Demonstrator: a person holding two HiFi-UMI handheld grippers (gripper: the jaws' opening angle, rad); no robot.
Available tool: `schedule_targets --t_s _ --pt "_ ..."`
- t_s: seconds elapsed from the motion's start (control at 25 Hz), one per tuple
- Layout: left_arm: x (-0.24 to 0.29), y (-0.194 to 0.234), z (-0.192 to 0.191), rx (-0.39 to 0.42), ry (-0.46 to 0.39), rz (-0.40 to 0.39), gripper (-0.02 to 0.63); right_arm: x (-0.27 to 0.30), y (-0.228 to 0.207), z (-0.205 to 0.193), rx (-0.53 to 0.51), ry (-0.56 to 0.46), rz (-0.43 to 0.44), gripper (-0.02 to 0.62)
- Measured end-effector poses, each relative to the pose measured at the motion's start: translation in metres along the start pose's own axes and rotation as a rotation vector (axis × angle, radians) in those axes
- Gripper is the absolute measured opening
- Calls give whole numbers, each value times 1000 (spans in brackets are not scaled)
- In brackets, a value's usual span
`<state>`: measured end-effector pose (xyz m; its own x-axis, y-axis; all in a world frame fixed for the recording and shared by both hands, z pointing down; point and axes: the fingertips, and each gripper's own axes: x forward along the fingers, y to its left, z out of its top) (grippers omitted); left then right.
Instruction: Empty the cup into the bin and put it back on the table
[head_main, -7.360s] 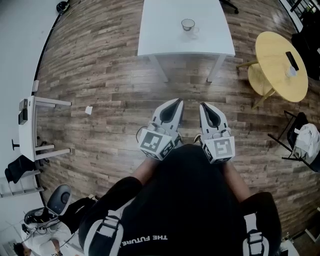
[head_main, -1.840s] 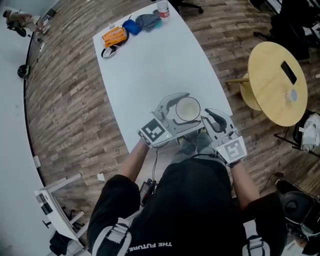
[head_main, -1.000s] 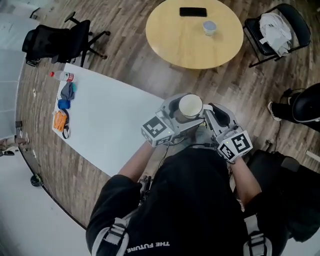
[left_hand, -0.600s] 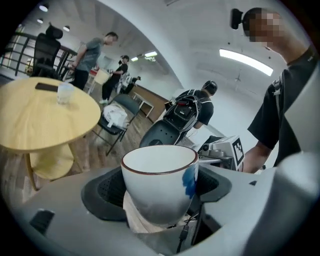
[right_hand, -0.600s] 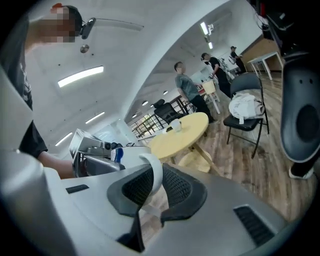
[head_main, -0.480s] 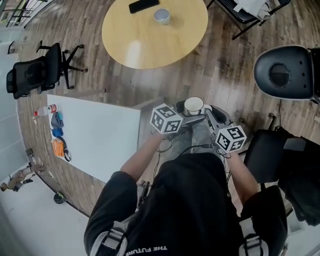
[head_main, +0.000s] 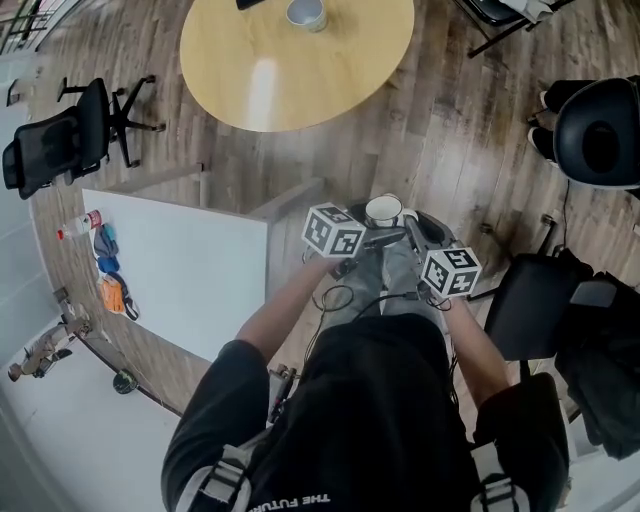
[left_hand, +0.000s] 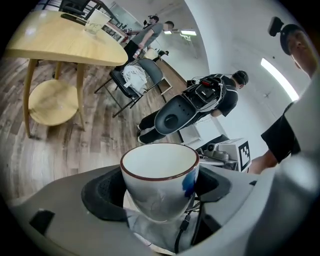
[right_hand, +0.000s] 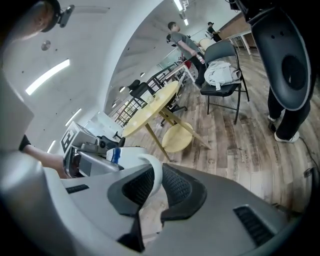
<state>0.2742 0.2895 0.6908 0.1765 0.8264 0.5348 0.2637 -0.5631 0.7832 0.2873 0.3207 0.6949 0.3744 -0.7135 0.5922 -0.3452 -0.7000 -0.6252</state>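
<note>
A: Cup (head_main: 384, 211) position?
B: Midair over wood floor (head_main: 460, 140), near white table (head_main: 180, 270), off it.
A: Tongs?
B: Left gripper (left_hand: 159, 187) clamps cup body; right gripper (right_hand: 155, 187) pinches its handle (right_hand: 150, 170).

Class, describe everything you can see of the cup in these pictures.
The cup is white, apparently ceramic, with a dark reddish rim, a blue mark on its side and a handle. It is upright, held above the wooden floor. The left tool clasps its body; the right tool pinches the handle. Its visible inside looks bare.
</note>
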Motion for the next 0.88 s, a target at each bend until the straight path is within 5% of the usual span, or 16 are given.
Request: schedule_targets --t_s 0.4,0.56,0.88 --pt "1 1 2 7 8 3 391 1 -2 0 25 -6 -16 60" --pt "-3 -5 11 97 -42 9 391 -2 3 9 -15 -51 27 60" --pt "-99 -80 88 527 -390 134 391 -42 107 115 -534 -329 222 60"
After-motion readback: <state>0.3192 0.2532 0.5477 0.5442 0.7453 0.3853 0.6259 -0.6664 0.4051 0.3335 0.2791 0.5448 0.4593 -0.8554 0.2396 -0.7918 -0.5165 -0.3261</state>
